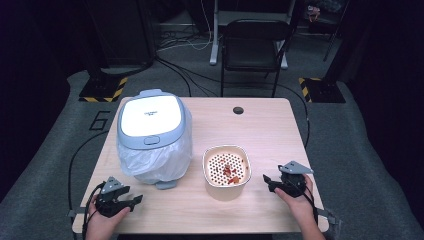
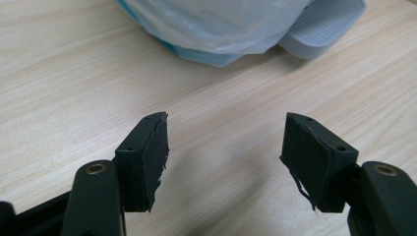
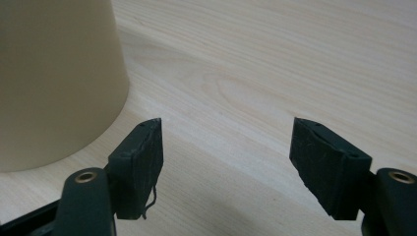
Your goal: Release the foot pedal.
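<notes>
A: High view first: we see a wooden table [image 1: 270,130] with a grey-lidded bin [image 1: 152,132] at its left half, a clear plastic liner [image 1: 150,162] bulging out under the lid. Just right of the bin stands a cream container [image 1: 226,172] whose perforated insert holds a few red scraps [image 1: 230,172].

B: And our two tools? We make out the left gripper [image 1: 131,201] at the table's near left corner, held in the left hand [image 1: 102,222], pointing right, towards the space in front of the bin.

A: Yes, and the right gripper [image 1: 267,182] sits near the right front edge in the right hand [image 1: 300,202], pointing left at the cream container, close to it but apart.

B: In the left gripper view we see its jaws spread wide, bare wood between them, holding nothing. Ahead lie the liner and the bin's grey foot pedal [image 2: 322,27], well clear of the tips.

A: The right gripper view gives us the same: jaws parted, nothing between them but tabletop. The cream container's wall [image 3: 54,78] rises at the left, just beyond the left jaw; we cannot tell whether it touches.

B: Both tools hang low over the wood. Behind the table we note a black folding chair [image 1: 252,47] on the grey floor.
</notes>
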### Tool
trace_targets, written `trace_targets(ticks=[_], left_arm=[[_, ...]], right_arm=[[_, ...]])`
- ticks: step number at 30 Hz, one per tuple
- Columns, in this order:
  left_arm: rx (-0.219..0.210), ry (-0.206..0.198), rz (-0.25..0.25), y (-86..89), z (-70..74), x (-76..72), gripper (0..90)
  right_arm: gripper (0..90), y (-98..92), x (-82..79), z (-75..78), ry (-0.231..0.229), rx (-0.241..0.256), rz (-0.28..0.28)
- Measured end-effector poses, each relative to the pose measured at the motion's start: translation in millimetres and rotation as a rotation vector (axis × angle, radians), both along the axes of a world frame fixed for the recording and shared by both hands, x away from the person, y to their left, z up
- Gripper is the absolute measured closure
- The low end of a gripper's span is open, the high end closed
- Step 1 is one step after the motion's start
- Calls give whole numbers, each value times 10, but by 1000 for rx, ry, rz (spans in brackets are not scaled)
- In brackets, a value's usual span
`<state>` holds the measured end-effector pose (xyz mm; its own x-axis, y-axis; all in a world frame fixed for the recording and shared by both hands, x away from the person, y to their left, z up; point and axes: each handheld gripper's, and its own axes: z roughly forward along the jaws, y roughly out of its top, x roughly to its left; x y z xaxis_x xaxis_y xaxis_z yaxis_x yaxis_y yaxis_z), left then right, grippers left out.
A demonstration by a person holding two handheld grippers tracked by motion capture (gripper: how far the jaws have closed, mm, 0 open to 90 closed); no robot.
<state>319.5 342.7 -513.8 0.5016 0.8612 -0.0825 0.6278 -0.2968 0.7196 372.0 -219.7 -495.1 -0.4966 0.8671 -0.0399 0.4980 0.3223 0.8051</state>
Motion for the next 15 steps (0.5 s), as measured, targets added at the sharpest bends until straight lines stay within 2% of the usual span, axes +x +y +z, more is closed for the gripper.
trace_targets(ticks=[2,3,6,7,10,11,14,15], left_arm=[[11,2,16,-2,-15,10,340],[7,15,6,3,-19,15,353],[-12,5,12,-4,-45,30,356],[17,21,-2,14,-33,35,345],[36,6,27,15,-57,53,324],[40,21,34,20,-57,54,316],[49,7,56,25,-73,70,319],[55,-17,68,24,-87,80,321]], right_arm=[[283,-1,22,-59,13,-6,0],[283,3,28,-86,15,-16,-1],[278,23,50,-154,32,-19,11],[274,36,59,-176,42,-26,11],[268,48,83,-210,47,-49,24],[264,55,86,-219,51,-44,20],[249,50,95,-239,62,-39,15],[247,50,99,-252,58,-34,10]])
